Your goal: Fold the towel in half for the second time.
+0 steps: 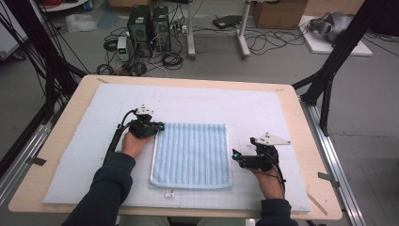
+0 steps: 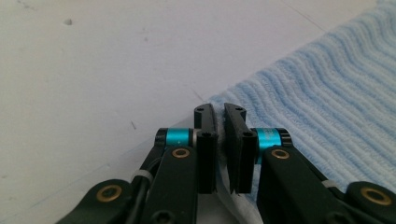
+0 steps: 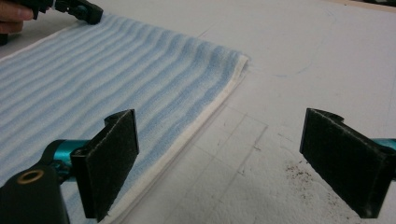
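1. The blue striped towel (image 1: 192,154) lies flat near the middle of the white mat (image 1: 70,155), between the two grippers.
2. The left gripper (image 2: 219,122) sits at the towel's far left corner; its jaws are clamped together on the corner edge of the fabric.
3. The right gripper (image 3: 219,168) rests just beside the towel's right edge, jaws spread wide and holding nothing.
4. The mat covers the wooden table (image 1: 308,117).
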Demonstrator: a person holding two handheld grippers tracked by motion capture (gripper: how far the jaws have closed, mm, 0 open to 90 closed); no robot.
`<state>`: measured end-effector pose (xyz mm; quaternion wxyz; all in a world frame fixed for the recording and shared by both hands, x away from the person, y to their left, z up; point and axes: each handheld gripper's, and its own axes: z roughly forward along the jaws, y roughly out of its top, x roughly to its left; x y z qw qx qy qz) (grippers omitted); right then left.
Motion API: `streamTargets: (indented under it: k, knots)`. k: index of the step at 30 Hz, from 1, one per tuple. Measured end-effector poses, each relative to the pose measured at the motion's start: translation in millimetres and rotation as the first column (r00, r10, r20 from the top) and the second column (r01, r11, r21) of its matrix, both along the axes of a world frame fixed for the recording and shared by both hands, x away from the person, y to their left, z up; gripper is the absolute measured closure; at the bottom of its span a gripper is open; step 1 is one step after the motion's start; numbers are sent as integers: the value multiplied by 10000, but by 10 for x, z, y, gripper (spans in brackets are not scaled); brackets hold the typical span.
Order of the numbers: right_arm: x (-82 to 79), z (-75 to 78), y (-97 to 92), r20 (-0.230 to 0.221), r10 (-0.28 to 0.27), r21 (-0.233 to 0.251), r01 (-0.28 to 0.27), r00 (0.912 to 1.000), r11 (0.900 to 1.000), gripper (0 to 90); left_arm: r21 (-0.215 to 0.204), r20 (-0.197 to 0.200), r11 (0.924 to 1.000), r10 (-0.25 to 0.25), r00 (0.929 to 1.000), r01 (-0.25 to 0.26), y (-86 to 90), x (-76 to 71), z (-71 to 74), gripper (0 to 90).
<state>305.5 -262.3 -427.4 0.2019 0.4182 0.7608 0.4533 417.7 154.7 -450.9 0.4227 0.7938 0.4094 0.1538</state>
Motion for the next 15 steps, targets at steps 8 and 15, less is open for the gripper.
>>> streamTargets:
  k: [8,15]
  knots:
    - [202,40,89,-294,68,-98,-71,9995,9999,109,-263,-151,9997,-15,9999,11,29,11,-3,853]
    - [649,52,230,-1207,547,-216,-577,9912,9981,110,-982,-335,9951,-102,9994,68,84,29,-6,854]
